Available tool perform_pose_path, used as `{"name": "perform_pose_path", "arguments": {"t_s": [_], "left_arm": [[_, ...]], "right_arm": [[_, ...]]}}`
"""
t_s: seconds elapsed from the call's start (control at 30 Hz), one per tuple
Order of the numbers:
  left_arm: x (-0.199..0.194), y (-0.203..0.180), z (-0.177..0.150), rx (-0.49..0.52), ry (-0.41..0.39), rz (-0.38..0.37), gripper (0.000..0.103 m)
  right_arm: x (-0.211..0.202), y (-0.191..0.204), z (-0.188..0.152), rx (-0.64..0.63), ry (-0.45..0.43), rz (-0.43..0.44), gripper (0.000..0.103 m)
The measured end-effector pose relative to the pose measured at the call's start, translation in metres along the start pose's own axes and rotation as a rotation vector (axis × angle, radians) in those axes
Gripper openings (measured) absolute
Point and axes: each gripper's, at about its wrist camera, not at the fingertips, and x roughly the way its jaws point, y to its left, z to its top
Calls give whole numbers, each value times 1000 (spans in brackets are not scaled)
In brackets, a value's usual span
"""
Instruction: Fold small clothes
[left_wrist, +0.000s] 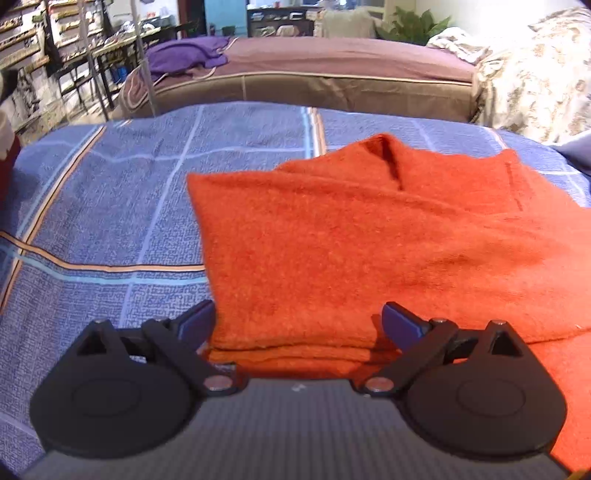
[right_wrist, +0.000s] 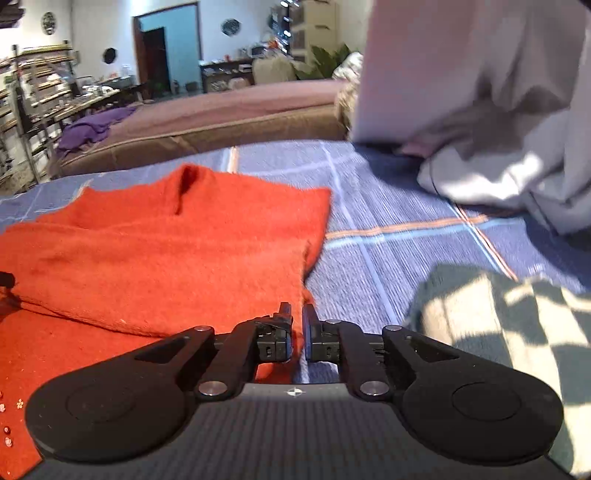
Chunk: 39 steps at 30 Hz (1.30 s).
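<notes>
- Left gripper fingers spread wide, nothing pinched, over the folded orange sweater.
- Right gripper fingers nearly together, empty, at the sweater's edge on the blue bedspread.

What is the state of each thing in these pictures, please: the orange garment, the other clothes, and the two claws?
Orange garment: partly folded, one layer laid over another, flat on the blue bedspread.
Left claw: open wide, nothing held, the garment's folded edge between its fingers.
Right claw: nearly closed, a thin gap, nothing held, beside the garment's right edge.
Grey cloth: unfolded, bunched in a heap.
Checkered cloth: lying on the bedspread, blurred.
Purple cloth: crumpled on the far bed.
</notes>
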Motion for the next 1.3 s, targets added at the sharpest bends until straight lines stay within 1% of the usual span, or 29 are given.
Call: {"name": "perform_pose_path", "arguments": {"t_s": [0.03, 0.1, 0.13, 0.17, 0.2, 0.23, 0.27, 0.3, 0.37, 0.43, 0.47, 0.57, 0.67, 0.7, 0.73, 0.87, 0.9, 0.97, 1.0, 1.07, 1.1, 1.13, 1.2, 1.27, 1.3], "left_arm": [[0, -3, -2, 20, 6, 10, 98], [5, -6, -8, 51, 27, 41, 99], [8, -4, -11, 51, 34, 51, 102], [10, 0, -13, 32, 40, 47, 103], [10, 7, -15, -7, 60, 31, 103], [9, 14, -17, -46, 83, 19, 103], [6, 19, -19, -64, 91, 18, 103], [-1, 25, -22, -68, 87, 26, 103], [-19, 36, -31, -62, 54, 33, 103], [-40, 50, -44, -78, 33, 28, 103], [-50, 56, -50, -93, 29, 19, 103], [-80, 71, -74, -126, 6, -44, 103], [-107, 78, -102, -131, 22, -114, 102], [-115, 77, -112, -122, 35, -130, 99], [-122, 74, -121, -118, 51, -143, 96], [-136, 66, -155, -135, 123, -200, 89], [-137, 63, -161, -132, 144, -207, 84], [-141, 55, -172, -126, 169, -219, 83], [-144, 51, -177, -119, 170, -223, 83], [-148, 46, -187, -105, 175, -224, 82], [-149, 45, -192, -101, 174, -221, 78], [-150, 44, -196, -96, 167, -217, 72], [-154, 42, -201, -75, 147, -208, 65], [-156, 41, -203, -68, 149, -212, 59], [-157, 40, -203, -70, 153, -214, 55]], "right_arm": [[5, 8, 3, -34, 0, 27, 18], [19, 16, 2, -41, 14, 58, 19], [30, 19, 0, -40, 40, 60, 24], [41, 21, -3, -47, 84, 45, 28], [52, 22, -6, -52, 136, 22, 28], [55, 22, -10, -47, 147, 25, 29], [53, 21, -12, -40, 130, 28, 29], [47, 20, -13, -32, 127, 29, 32], [32, 16, -13, -8, 108, 41, 38], [15, 10, -15, 8, 95, 53, 52], [7, 8, -17, 12, 97, 60, 54], [-20, 5, -25, 15, 122, 110, 55], [-47, 5, -37, -9, 149, 153, 68], [-54, 6, -41, -19, 163, 168, 75], [-61, 6, -46, -31, 182, 180, 80], [-75, 6, -67, -64, 256, 192, 80], [-78, 6, -74, -68, 269, 190, 80], [-83, 6, -84, -84, 302, 189, 80], [-85, 6, -88, -84, 321, 191, 80], [-87, 3, -96, -68, 361, 203, 84], [-89, 1, -101, -58, 374, 200, 88], [-93, -2, -105, -51, 377, 193, 89], [-100, -6, -111, -41, 373, 179, 89], [-106, -9, -116, -35, 377, 168, 92], [-108, -10, -119, -33, 381, 161, 98]]}}
